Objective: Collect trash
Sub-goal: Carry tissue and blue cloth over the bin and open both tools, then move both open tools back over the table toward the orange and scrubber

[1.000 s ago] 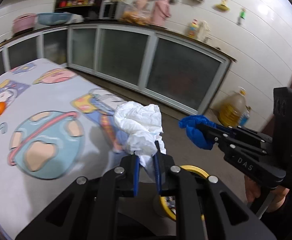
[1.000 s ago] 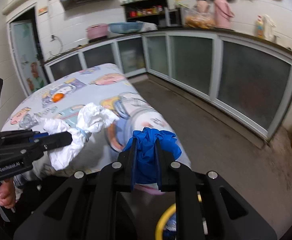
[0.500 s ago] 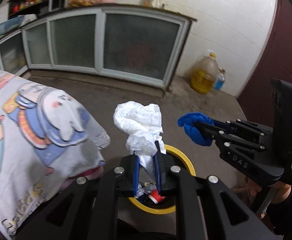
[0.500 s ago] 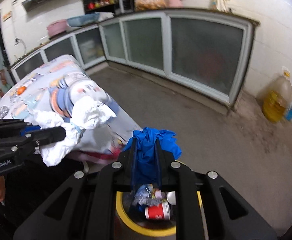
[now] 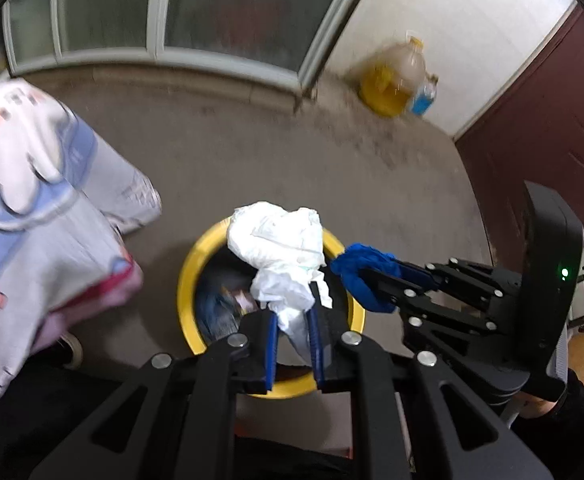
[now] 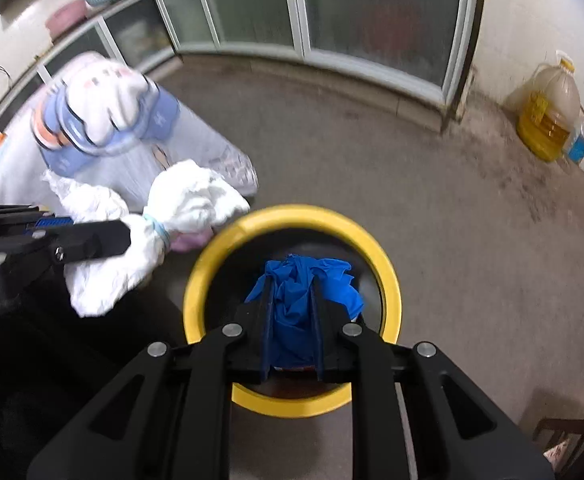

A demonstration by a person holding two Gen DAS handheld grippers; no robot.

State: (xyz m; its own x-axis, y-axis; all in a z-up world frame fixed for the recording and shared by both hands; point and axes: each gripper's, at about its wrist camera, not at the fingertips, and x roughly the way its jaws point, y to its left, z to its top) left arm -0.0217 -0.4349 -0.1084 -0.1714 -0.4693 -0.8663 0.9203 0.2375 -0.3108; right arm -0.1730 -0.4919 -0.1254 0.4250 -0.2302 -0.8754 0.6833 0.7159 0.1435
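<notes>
My left gripper (image 5: 292, 312) is shut on a crumpled white bag (image 5: 279, 248) and holds it above the yellow-rimmed trash bin (image 5: 189, 276). My right gripper (image 6: 292, 300) is shut on a crumpled blue glove (image 6: 304, 292) and holds it over the same bin (image 6: 388, 276). In the left wrist view the right gripper (image 5: 356, 276) with the blue glove (image 5: 366, 268) sits over the bin's right rim. In the right wrist view the left gripper (image 6: 123, 236) holds the white bag (image 6: 187, 204) just left of the bin. Trash lies inside the bin.
A table with a cartoon cloth (image 5: 19, 184) hangs at the left, close to the bin; it also shows in the right wrist view (image 6: 103, 120). A yellow oil jug (image 5: 392, 80) and a small blue bottle (image 5: 424, 96) stand by the wall. A dark red door (image 5: 552, 112) is at the right.
Both grippers have swung away from the table and tilted down over the yellow bin, still holding the white bag and the blue glove. The bin now sits directly beneath them.
</notes>
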